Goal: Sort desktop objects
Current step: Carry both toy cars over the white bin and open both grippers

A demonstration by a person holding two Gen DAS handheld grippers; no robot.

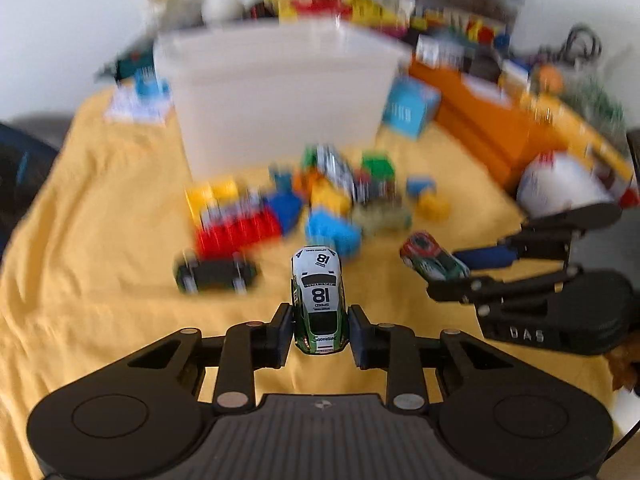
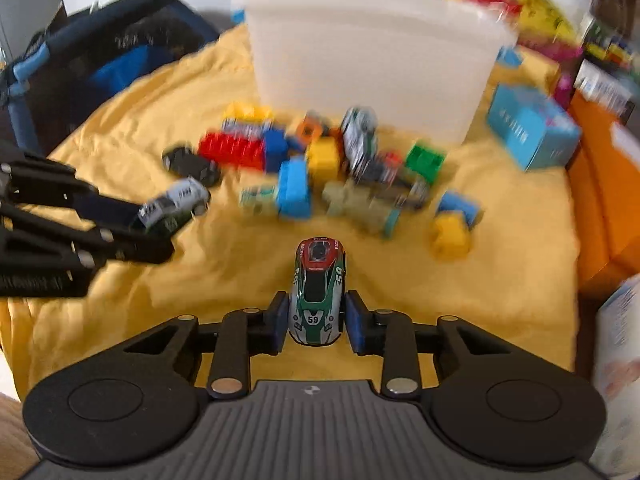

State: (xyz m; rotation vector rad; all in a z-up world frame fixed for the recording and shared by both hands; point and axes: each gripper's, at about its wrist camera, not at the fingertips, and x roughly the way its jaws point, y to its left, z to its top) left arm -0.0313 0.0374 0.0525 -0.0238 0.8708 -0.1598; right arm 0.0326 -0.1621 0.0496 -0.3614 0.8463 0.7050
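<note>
My left gripper (image 1: 320, 334) is shut on a white and green toy car numbered 18 (image 1: 319, 300), held a little above the yellow cloth (image 1: 100, 240). In the right wrist view the same car (image 2: 176, 204) shows at the left, in that gripper's fingers. My right gripper (image 2: 316, 326) is shut on a green, red and silver toy car numbered 59 (image 2: 318, 292), which the left wrist view shows at the right (image 1: 432, 258). A blurred pile of coloured building blocks (image 1: 320, 204) with another toy car (image 2: 360, 136) lies ahead of both.
A white translucent bin (image 1: 280, 92) stands behind the pile. A black wheeled base (image 1: 216, 274) lies at the pile's left. A light blue box (image 1: 412, 106), an orange box (image 1: 492, 120) and cluttered toys line the right and back. A dark bag (image 2: 100, 52) sits at the left edge.
</note>
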